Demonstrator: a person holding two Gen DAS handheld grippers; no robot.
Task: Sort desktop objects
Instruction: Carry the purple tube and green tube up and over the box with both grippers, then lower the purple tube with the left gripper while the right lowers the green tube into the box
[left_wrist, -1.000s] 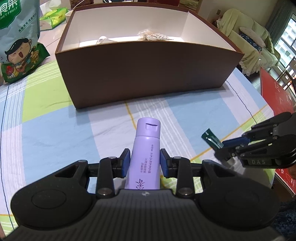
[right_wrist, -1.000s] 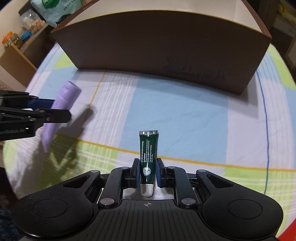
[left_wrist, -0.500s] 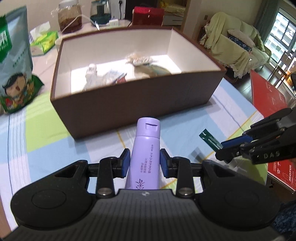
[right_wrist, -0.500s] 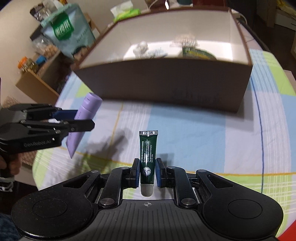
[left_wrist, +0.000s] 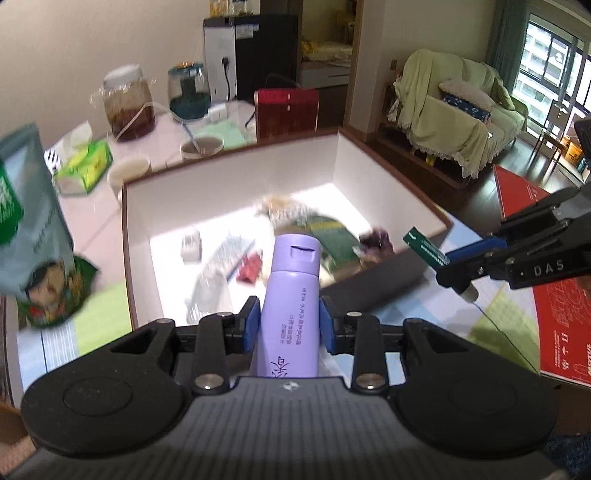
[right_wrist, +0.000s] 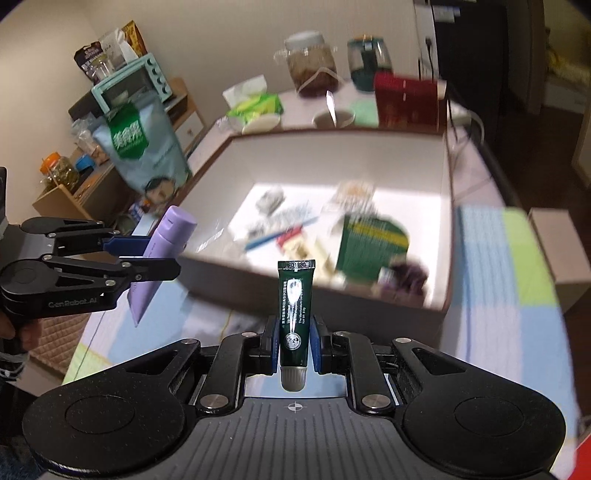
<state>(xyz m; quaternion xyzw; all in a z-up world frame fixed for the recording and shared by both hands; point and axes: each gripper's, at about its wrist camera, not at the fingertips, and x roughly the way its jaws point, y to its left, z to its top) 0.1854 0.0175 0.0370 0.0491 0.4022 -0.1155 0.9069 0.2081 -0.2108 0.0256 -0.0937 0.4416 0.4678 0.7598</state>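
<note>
My left gripper (left_wrist: 289, 325) is shut on a lilac bottle (left_wrist: 291, 295) with its cap pointing forward, held in the air above the near wall of the brown box (left_wrist: 236, 166). The bottle (right_wrist: 162, 254) and the left gripper (right_wrist: 147, 254) also show at the left of the right wrist view. My right gripper (right_wrist: 293, 345) is shut on a small dark green tube (right_wrist: 294, 306), crimped end forward, raised in front of the box (right_wrist: 445, 221). The right gripper (left_wrist: 461, 271) and its tube (left_wrist: 424, 247) appear at the right of the left wrist view. Several small items lie inside the white-lined box.
A large snack bag (left_wrist: 33, 258) stands left of the box. Behind it sit a tissue pack (left_wrist: 83, 166), two jars (left_wrist: 127, 103), small bowls and a red box (left_wrist: 286, 114). A checked cloth (right_wrist: 509, 280) covers the table, and a cardboard box (right_wrist: 557, 251) sits at the right.
Both grippers have risen with their loads and moved toward the box, so its inside now shows from above. Neither grip has altered.
</note>
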